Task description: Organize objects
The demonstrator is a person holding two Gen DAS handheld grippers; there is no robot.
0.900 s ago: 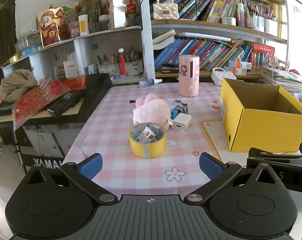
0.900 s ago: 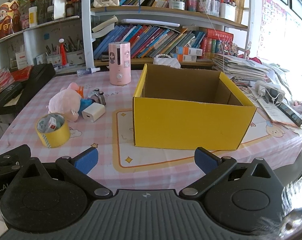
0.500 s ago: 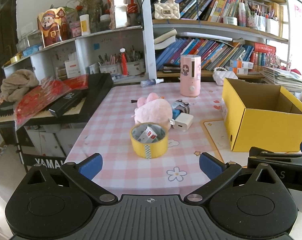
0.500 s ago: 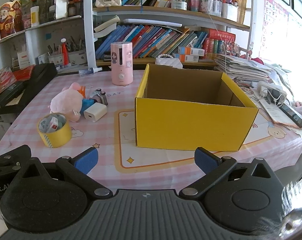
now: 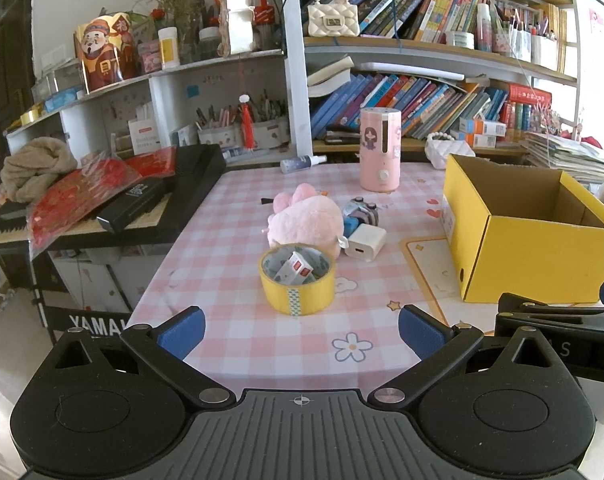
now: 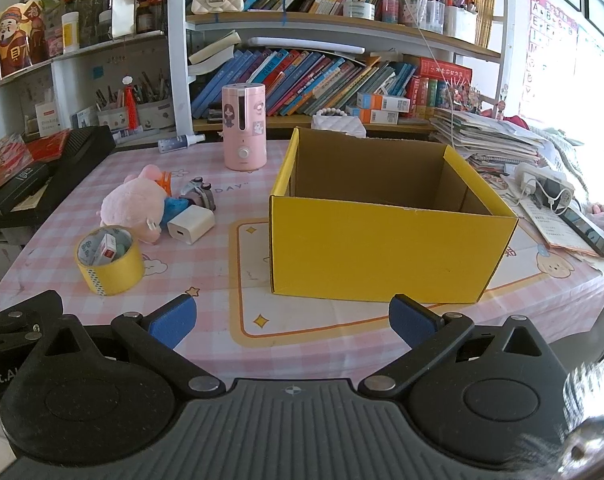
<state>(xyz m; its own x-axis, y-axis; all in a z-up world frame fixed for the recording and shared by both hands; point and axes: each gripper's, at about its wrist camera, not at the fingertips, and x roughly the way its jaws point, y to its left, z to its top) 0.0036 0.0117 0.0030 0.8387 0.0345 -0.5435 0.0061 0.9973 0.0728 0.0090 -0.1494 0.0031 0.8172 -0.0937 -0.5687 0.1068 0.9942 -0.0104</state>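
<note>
A yellow tape roll [image 5: 297, 279] [image 6: 110, 261] with a small red-and-white box inside it stands on the pink checked tablecloth. Behind it lie a pink plush toy [image 5: 306, 222] [image 6: 131, 208], a white charger [image 5: 365, 242] [image 6: 191, 224] and a small toy camera [image 5: 360, 211] [image 6: 199, 196]. An open yellow cardboard box [image 5: 530, 232] [image 6: 386, 220] stands to their right, nothing visible in it. My left gripper [image 5: 299, 330] hovers open in front of the tape roll. Over the table's front edge, before the box, my right gripper [image 6: 291, 318] is open too.
A pink humidifier [image 5: 380, 150] [image 6: 244, 126] and a small spray bottle [image 5: 302, 164] stand at the table's back. A black keyboard [image 5: 141, 208] with red packets borders the left side. Bookshelves rise behind. Papers and a power strip [image 6: 546, 184] lie right of the box.
Both views have shifted slightly; the tape roll and the box sit a little further right in the frames. Nothing on the table has moved and both grippers stay open.
</note>
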